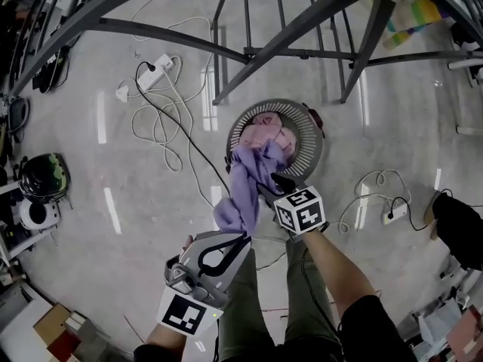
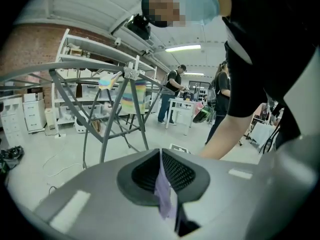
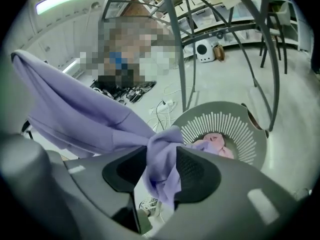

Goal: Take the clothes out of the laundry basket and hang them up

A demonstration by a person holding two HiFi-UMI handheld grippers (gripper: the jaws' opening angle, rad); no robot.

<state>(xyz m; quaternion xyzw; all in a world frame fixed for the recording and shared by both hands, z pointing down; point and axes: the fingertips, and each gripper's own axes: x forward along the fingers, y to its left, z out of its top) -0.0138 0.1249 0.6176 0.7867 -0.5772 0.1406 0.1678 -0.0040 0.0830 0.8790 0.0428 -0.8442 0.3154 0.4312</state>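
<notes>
A purple garment stretches between my two grippers above the round grey laundry basket. Pink clothes lie inside the basket. My left gripper is shut on a thin edge of the purple garment, low in the head view near the person's legs. My right gripper holds a thick bunch of the same garment just at the basket's near rim; the fabric fills the gap between its jaws. In the right gripper view the basket and pink clothes sit beyond the jaws.
The grey metal drying rack stands beyond the basket, with a colourful cloth hanging on it. Power strips and cables lie on the floor to the left and right. A helmet and boxes are at far left.
</notes>
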